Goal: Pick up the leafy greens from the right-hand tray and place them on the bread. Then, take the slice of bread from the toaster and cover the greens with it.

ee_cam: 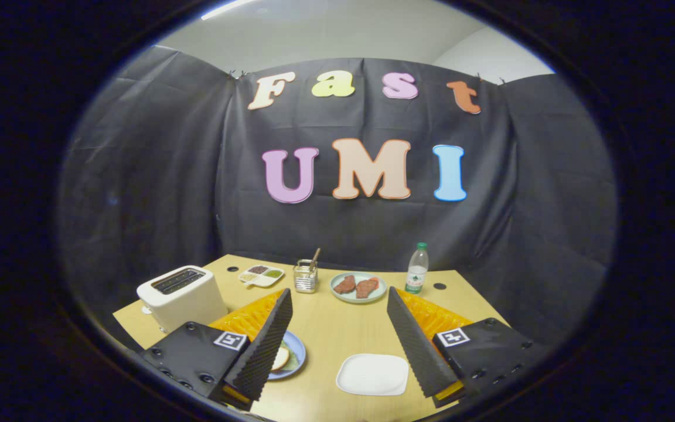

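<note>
The gripper (337,346) stands wide open, its two fingers spread apart in the lower part of the frame with nothing held between them. Between the fingers, at lower centre, a white square plate (372,374) lies on the wooden table (331,322). By the left finger, at lower left, a blue plate (295,351) carries bread (280,357) with something green at its edge; the finger partly hides it. A white toaster (182,296) sits at the left of the table. Beyond the fingers, toward mid-frame, are a small divided tray (261,275), a glass holder (305,277) with a stick, a plate with two reddish meat pieces (358,286), and a green-capped bottle (417,268).
</note>
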Available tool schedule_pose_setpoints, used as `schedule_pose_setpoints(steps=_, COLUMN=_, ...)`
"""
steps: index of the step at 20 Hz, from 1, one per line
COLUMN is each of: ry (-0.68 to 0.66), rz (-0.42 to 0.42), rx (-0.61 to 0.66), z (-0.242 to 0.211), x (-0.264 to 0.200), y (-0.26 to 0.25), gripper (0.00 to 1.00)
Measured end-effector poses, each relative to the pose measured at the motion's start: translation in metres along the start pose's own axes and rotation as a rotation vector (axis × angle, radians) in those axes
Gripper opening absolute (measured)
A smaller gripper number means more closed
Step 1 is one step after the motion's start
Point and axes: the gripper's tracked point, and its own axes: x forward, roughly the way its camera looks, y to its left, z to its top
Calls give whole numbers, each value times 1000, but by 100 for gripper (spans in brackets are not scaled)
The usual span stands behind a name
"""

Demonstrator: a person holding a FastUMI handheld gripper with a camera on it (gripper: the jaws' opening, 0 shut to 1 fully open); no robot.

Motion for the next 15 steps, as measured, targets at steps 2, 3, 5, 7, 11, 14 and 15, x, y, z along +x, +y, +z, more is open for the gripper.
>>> schedule_pose_setpoints(steps=2, ry=-13, rz=-49, rx=20, z=0, x=-10, y=-8, gripper=100)
schedule_pose_setpoints(steps=3, ry=-19, rz=-66, rx=35, z=3, x=-12, y=-11, gripper=100)
schedule_pose_setpoints(steps=5, ry=-38, rz=-96, rx=67, z=6, x=-18, y=-18, gripper=100)
schedule_pose_setpoints(steps=7, ry=-38, rz=-118, rx=90, z=6, x=-22, y=-24, gripper=100)
schedule_pose_setpoints(steps=11, ry=-73, rz=-168, rx=94, z=21, x=-21, y=-40, gripper=100)
schedule_pose_setpoints(steps=14, ry=-98, rz=-190, rx=93, z=32, x=-21, y=-47, gripper=100)
schedule_pose_setpoints(steps=15, ry=-110, rz=-196, rx=94, z=36, x=-23, y=-49, gripper=100)
